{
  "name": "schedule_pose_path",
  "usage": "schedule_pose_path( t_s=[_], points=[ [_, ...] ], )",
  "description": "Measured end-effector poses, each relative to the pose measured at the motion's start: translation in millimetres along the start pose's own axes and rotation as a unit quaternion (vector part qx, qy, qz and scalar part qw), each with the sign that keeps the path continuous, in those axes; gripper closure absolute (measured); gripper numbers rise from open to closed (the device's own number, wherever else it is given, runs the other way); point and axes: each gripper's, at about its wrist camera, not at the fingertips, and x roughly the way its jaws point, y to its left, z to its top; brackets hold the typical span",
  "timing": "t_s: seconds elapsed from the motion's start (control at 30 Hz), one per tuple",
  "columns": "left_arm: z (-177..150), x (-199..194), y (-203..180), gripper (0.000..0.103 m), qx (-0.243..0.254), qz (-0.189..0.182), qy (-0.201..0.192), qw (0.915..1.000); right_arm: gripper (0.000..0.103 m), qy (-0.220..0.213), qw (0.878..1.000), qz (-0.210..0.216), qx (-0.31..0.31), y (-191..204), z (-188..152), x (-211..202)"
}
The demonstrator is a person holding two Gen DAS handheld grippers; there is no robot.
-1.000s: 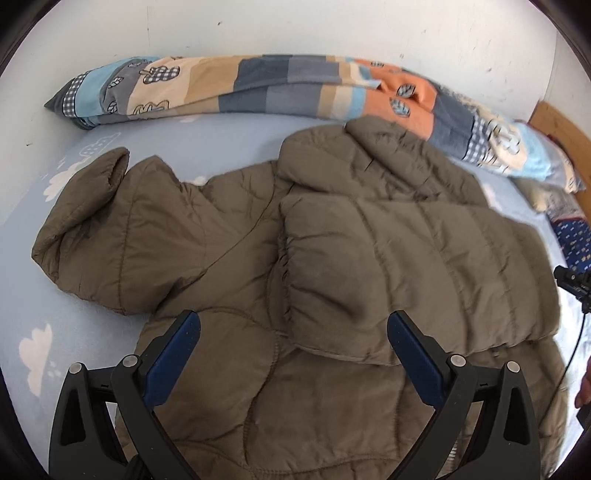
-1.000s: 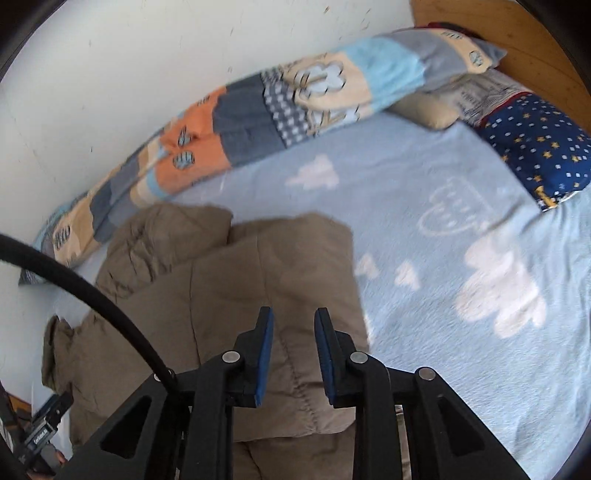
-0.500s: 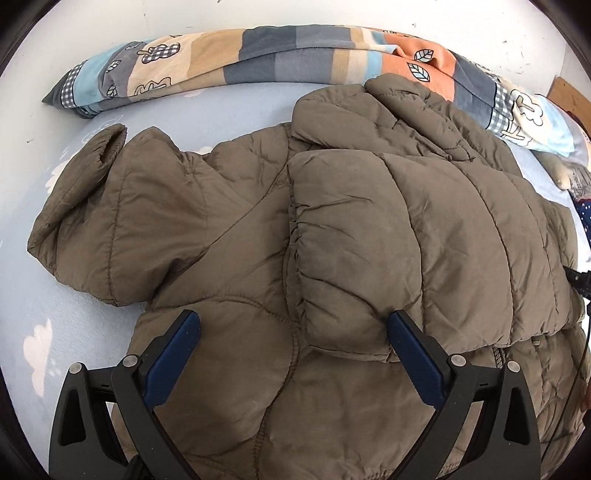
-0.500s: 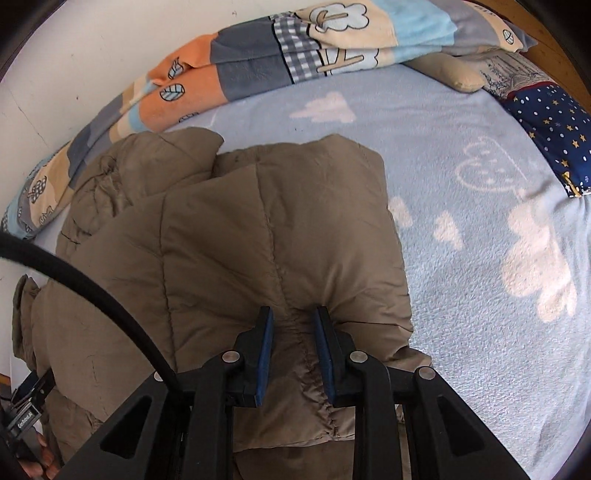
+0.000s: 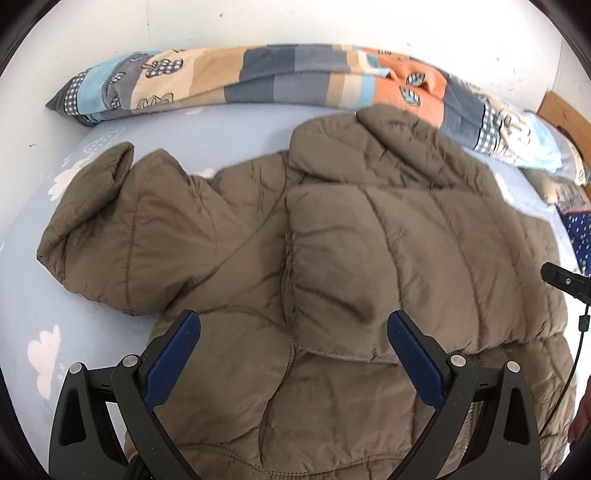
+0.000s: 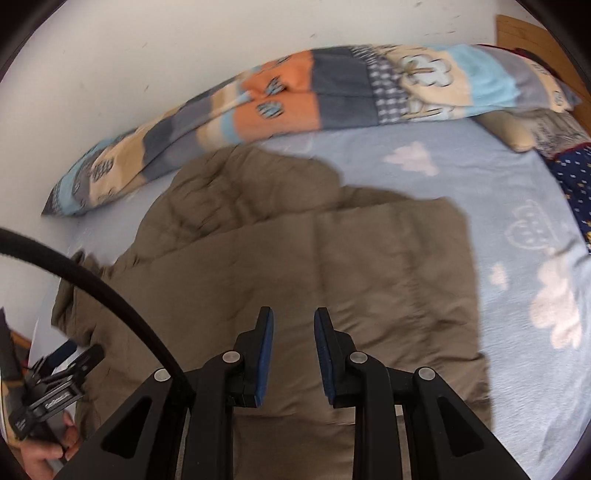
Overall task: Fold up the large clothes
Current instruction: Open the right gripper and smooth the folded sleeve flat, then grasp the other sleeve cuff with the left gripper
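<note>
A brown quilted jacket [image 5: 229, 369] [image 6: 314, 266] lies spread on the light blue bed sheet [image 5: 29, 295]. Its right sleeve [image 5: 406, 266] is folded across the chest. The left sleeve [image 5: 110, 206] stretches out to the side, and the hood [image 5: 388, 136] points toward the wall. My left gripper [image 5: 291, 317] hovers wide open above the jacket's lower front, with nothing between its fingers. My right gripper [image 6: 293, 314] hangs over the folded part near the jacket's right side. Its pads stand almost together with only a narrow gap, and no cloth is caught between them.
A rolled patchwork quilt [image 5: 277, 81] [image 6: 332, 96] lies along the white wall behind the jacket. Pillows [image 6: 569, 177] and a wooden headboard [image 6: 528, 33] are at the right. A black cable [image 6: 92, 284] crosses the right wrist view. A hand [image 6: 40, 450] holds the left gripper's body at bottom left.
The right gripper has swung sideways and rolled, drawing back from the sleeve cuff it was over half a second ago; its view is blurred. The left gripper stays open over the jacket.
</note>
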Motion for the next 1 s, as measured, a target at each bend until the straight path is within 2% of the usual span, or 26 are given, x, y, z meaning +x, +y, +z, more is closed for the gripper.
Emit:
schedule_pose_path(
  t_s=[0.23, 0.4, 0.53, 0.67, 0.8, 0.87, 1.0],
  points=[
    [-6, 19, 0, 0.002, 0.009, 0.007, 0.031, 0.9994, 0.078, 0.045, 0.998, -0.027, -0.035, 17, -14, 36],
    [-6, 18, 0, 0.002, 0.011, 0.005, 0.034, 0.9994, 0.078, 0.061, 0.997, -0.034, -0.038, 16, -18, 52],
    [0, 2, 7, 0.002, -0.005, -0.009, 0.015, 0.9998, 0.078, 0.055, 0.998, -0.03, -0.032, 18, -15, 44],
    [10, -24, 21, 0.002, -0.017, -0.015, -0.018, 0.9996, 0.078, 0.03, 0.999, -0.019, -0.033, 30, -12, 23],
    [16, -42, 48, 0.002, -0.007, 0.011, -0.049, 0.9987, 0.078, 0.009, 0.999, -0.007, -0.043, 46, -13, 2],
    [19, -47, 70, 0.002, -0.006, 0.039, -0.061, 0.9974, 0.078, 0.001, 0.999, 0.003, -0.042, 53, -14, -9],
    [25, -51, 122, 0.002, -0.031, 0.069, -0.069, 0.9948, 0.078, -0.007, 0.999, 0.028, -0.041, 69, -20, -30]
  ],
)
